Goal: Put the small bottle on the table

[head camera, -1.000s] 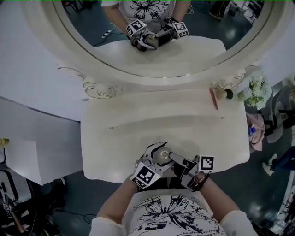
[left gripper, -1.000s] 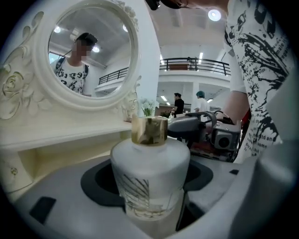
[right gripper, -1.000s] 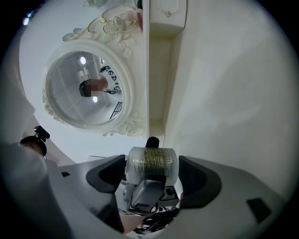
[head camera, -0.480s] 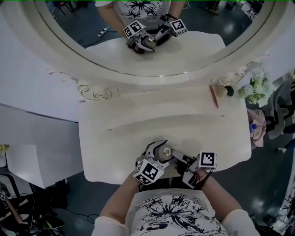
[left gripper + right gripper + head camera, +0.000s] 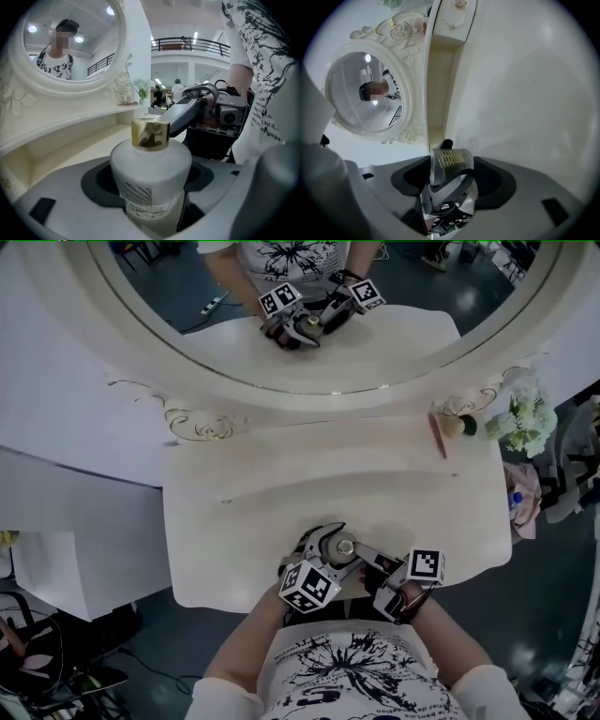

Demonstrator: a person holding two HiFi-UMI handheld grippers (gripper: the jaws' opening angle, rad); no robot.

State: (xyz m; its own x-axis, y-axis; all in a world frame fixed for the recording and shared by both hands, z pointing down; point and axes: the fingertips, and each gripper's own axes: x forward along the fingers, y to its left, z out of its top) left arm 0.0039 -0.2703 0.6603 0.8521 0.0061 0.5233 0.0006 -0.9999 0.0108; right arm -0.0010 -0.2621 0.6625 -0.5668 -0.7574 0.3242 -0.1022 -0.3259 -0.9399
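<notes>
The small white bottle point(image 5: 339, 549) with a gold cap point(image 5: 150, 135) stands upright between the jaws of my left gripper point(image 5: 328, 542), just over the front edge of the dressing table point(image 5: 281, 493). In the left gripper view both pads press on its body point(image 5: 150, 178), so that gripper is shut on it. My right gripper point(image 5: 356, 552) reaches in from the right, and one finger point(image 5: 187, 115) shows behind the cap. In the right gripper view the shiny cap point(image 5: 451, 164) sits between the pads of the right gripper point(image 5: 452, 177), touching both. Whether the bottle's base touches the table is hidden.
A large oval mirror point(image 5: 309, 306) rises behind a raised back shelf and reflects both grippers. At the back right lie a reddish stick point(image 5: 435, 437), a small round object point(image 5: 457, 427) and white flowers point(image 5: 518, 418). The person's torso is right behind the grippers.
Both grippers and the bottle have shifted slightly right and further over the table. The right jaws, wider before, now sit against the cap.
</notes>
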